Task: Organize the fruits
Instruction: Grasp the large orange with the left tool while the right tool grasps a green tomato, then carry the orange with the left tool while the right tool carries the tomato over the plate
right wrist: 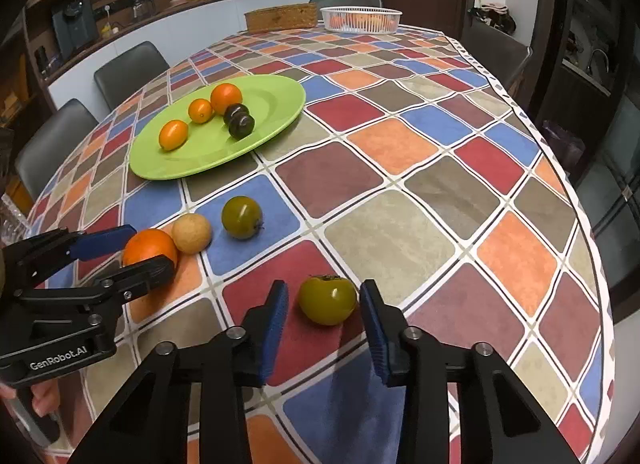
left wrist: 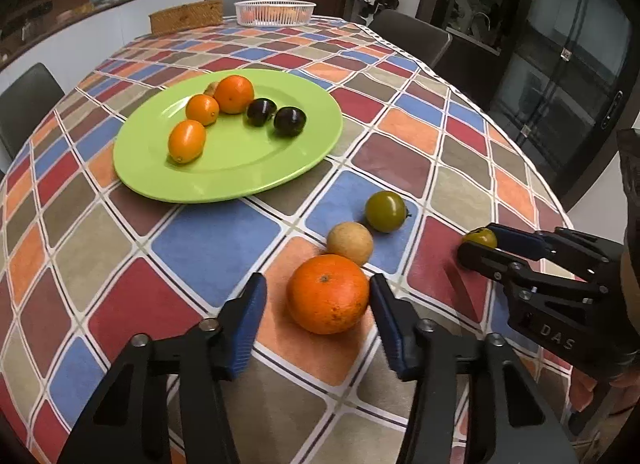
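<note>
A large orange lies on the checked tablecloth between the blue pads of my left gripper. The right pad touches it and a gap shows at the left pad, so the gripper is open. A small green persimmon sits between the pads of my right gripper, with thin slivers of cloth showing on both sides; this gripper is open too. A tan round fruit and a green round fruit lie just beyond the orange. A green plate holds three orange fruits and two dark plums.
A white basket with orange fruit and a wicker box stand at the table's far end. Dark chairs ring the table. The table edge curves along the right. A hand grips the left tool.
</note>
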`<state>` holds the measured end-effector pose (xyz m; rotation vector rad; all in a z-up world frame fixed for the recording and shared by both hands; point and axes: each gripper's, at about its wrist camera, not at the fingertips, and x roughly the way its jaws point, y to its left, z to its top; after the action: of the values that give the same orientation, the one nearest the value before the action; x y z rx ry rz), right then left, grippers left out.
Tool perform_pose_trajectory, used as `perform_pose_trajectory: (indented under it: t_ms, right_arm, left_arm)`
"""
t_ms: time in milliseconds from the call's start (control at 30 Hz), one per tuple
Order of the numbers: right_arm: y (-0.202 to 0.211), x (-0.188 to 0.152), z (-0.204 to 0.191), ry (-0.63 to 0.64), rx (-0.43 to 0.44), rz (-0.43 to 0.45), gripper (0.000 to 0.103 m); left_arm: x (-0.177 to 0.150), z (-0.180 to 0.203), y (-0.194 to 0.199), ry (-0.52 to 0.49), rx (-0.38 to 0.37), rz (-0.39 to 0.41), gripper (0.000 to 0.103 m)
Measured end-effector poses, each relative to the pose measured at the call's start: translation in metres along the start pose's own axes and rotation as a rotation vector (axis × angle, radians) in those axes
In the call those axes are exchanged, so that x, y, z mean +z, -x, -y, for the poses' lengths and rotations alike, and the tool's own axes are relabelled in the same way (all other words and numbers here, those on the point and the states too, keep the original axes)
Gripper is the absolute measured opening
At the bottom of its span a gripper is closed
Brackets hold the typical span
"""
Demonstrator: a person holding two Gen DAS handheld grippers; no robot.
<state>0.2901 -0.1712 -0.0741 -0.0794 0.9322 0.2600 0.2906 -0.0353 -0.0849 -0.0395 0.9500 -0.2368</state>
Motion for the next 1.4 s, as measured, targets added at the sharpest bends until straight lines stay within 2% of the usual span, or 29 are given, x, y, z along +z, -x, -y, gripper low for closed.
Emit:
perform_pose_trajectory:
  t_ms: [67,567,1100,1400]
  right_arm:
    - [0.000,0.000,0.000,0.004,0.000,0.001,0.031]
    - [0.020,-0.003,-0.003,0.004,0.006,0.040,0.030]
    - [0.076,0.010,-0.030,0.036,0.052,0.163,0.030]
    - [0.095,0.021,-0.046,0.041,0.089,0.221,0.030]
  left_arm:
    - [0.001,0.002,0.000,-0.001,-0.014,-0.005,0.041]
    - [-0.002,0.010,0.019,-0.030,-0.011,0.020,0.040]
    - [0.001,0.010,0.078,-0.038,-0.012,0.141,0.040]
    - [0.005,0.000,0.107,-0.034,0.009,0.215,0.040]
